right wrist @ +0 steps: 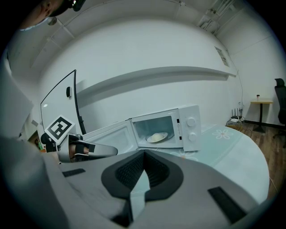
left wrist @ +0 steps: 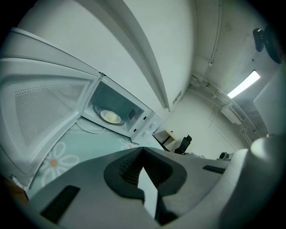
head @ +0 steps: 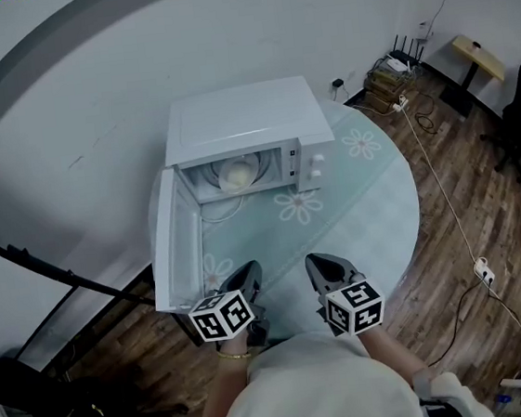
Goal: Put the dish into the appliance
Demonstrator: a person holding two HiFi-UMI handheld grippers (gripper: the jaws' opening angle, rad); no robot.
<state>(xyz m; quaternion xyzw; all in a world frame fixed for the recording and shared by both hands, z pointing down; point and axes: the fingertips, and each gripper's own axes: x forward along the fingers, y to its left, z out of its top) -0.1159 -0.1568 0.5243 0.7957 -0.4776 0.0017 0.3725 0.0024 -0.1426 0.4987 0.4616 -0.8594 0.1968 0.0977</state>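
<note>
White microwave (head: 246, 120) on the round desk (head: 380, 189), door (head: 173, 241) swung fully open to the left. Dish (head: 236, 175) already inside – pale, round, lying flat, with no long axis to speak of. Lies straight ahead of both grippers and well apart from them, across a stretch of daisy-printed desk top.

Left gripper (head: 250, 268) at the near edge of the desk, jaws pressed together, nothing between them. Right gripper (head: 313, 260) just beside it, jaws likewise closed and empty.

Placing apparently done; probably only the door left to shut. Hangs off the microwave's left side, free edge close to the left gripper – nearer to that one than to the right, judging from the head view. Would likely call for a push from the left on the door's outer face, sweeping it round toward the panel with the two knobs (head: 313, 162).

No brand, label or readable writing anywhere on the microwave; only black-and-white square markers on the gripper cubes (head: 222, 315).
</note>
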